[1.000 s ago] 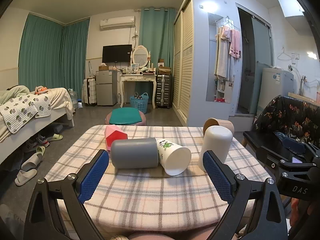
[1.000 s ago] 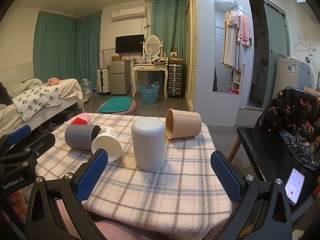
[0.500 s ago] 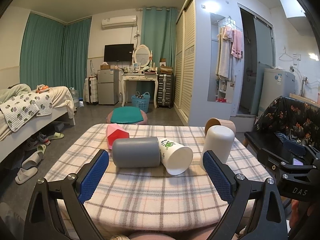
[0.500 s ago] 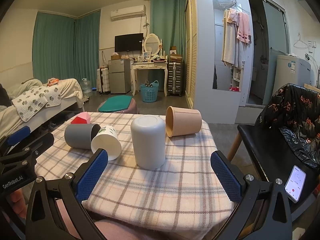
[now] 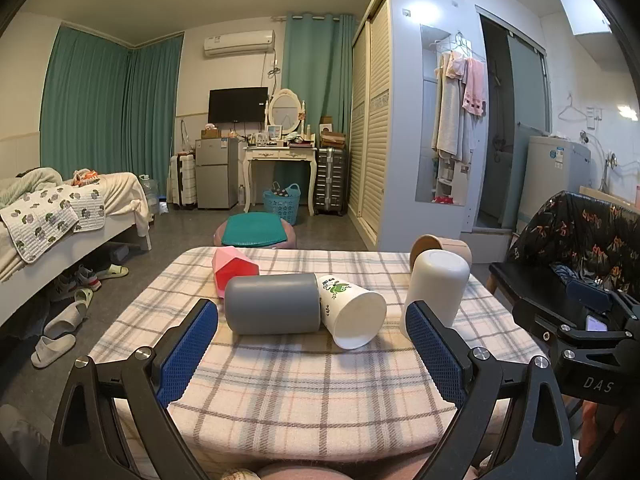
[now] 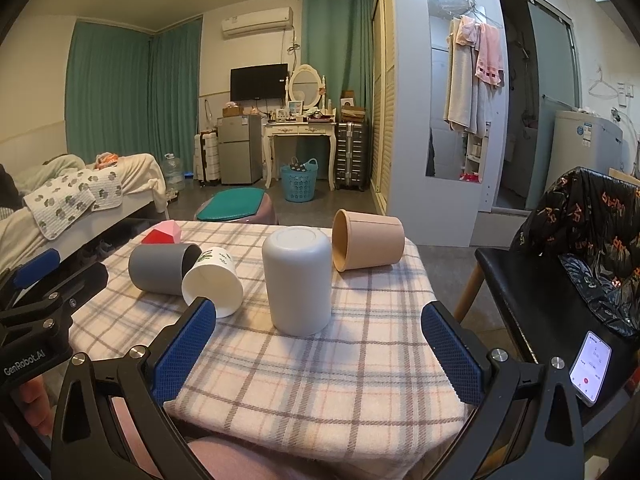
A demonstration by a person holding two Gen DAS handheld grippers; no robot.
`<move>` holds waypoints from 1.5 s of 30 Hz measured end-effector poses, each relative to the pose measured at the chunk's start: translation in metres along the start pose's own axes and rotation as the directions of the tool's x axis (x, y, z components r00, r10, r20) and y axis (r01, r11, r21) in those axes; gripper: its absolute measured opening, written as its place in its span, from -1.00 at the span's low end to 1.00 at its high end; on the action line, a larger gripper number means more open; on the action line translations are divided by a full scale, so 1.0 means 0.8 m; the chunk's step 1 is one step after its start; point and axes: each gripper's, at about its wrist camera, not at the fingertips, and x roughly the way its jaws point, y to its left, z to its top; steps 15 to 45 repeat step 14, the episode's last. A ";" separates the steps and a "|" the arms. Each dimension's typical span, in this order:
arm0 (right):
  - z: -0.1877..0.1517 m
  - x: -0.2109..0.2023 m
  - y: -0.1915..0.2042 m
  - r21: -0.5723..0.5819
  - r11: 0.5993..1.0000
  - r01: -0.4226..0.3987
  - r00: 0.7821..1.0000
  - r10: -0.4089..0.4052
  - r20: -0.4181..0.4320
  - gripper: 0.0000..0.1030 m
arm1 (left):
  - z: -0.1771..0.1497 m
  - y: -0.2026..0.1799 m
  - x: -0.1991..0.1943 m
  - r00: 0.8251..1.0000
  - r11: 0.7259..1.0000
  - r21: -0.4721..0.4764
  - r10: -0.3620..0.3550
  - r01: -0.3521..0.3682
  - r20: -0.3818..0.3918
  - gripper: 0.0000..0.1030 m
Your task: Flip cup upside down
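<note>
Checked cloth covers the desk. White cup stands mouth-down near centre. Grey cup, printed paper cup and tan cup lie on their sides. Left claw and right claw both gape apart, empty, at the near edge.

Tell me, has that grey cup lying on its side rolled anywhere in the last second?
No. The grey cup lies against the white paper cup, in front of the pink box, as before. The small shift in view is the camera's own.
</note>
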 end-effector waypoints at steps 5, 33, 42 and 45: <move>0.000 -0.001 0.000 0.002 1.000 0.005 1.000 -0.005 0.000 0.99 | 0.000 0.001 0.000 1.000 1.000 -0.001 0.000 0.000 -0.001 0.90; 0.000 -0.001 0.000 0.006 1.000 0.000 1.000 0.000 -0.006 0.99 | -0.003 0.002 0.001 1.000 1.000 0.001 -0.007 0.007 -0.001 0.90; 0.000 -0.001 0.000 0.006 1.000 0.000 1.000 0.000 -0.006 0.99 | -0.003 0.002 0.001 1.000 1.000 0.001 -0.007 0.007 -0.001 0.90; 0.000 -0.001 0.000 0.006 1.000 0.000 1.000 0.000 -0.006 0.99 | -0.003 0.002 0.001 1.000 1.000 0.001 -0.007 0.007 -0.001 0.90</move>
